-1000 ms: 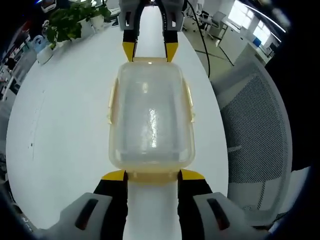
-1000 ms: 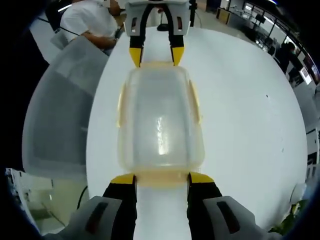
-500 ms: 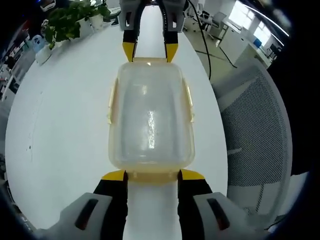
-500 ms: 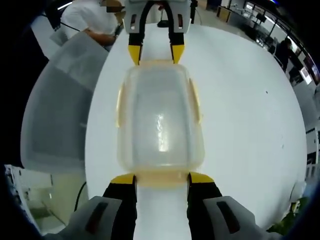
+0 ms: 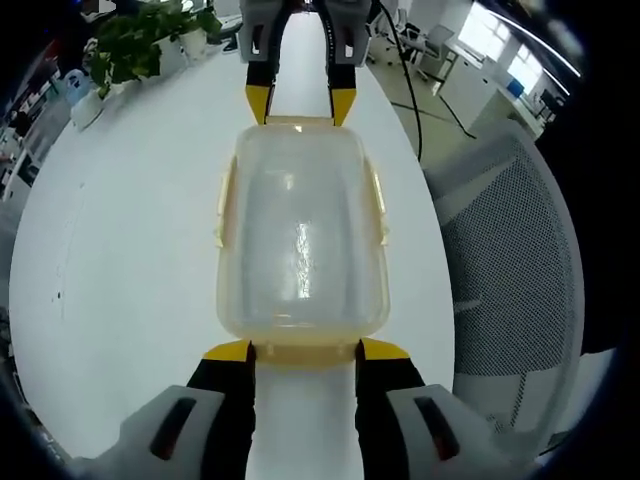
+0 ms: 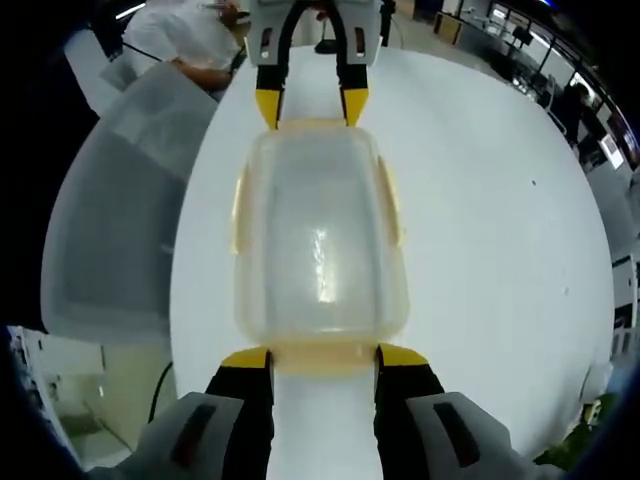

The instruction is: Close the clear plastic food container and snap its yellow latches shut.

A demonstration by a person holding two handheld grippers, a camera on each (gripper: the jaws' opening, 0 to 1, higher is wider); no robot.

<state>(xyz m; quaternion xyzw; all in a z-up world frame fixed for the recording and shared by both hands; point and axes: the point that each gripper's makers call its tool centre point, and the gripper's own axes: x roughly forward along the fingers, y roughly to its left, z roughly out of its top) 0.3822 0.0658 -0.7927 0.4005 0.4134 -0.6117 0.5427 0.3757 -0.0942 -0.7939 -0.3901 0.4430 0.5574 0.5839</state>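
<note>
The clear plastic container (image 5: pixel 300 235) lies on the white table (image 5: pixel 120 250) with its lid on. Yellow latches run along its long sides (image 5: pixel 221 205) and short ends. My left gripper (image 5: pixel 305 352) is open at the near short end, and the yellow end latch (image 5: pixel 305 350) lies between its tips. In the left gripper view my right gripper (image 5: pixel 300 105) stands open at the far short end. In the right gripper view the same container (image 6: pixel 320 240) stretches from my right gripper (image 6: pixel 323 358) to my left gripper (image 6: pixel 311 108), each straddling an end latch.
Potted plants (image 5: pixel 140 40) stand at the far left of the table. A mesh office chair (image 5: pixel 510 270) sits beside the table's edge, seen also as the chair (image 6: pixel 115 210) in the right gripper view. A person in a white top (image 6: pixel 190 40) is beyond it.
</note>
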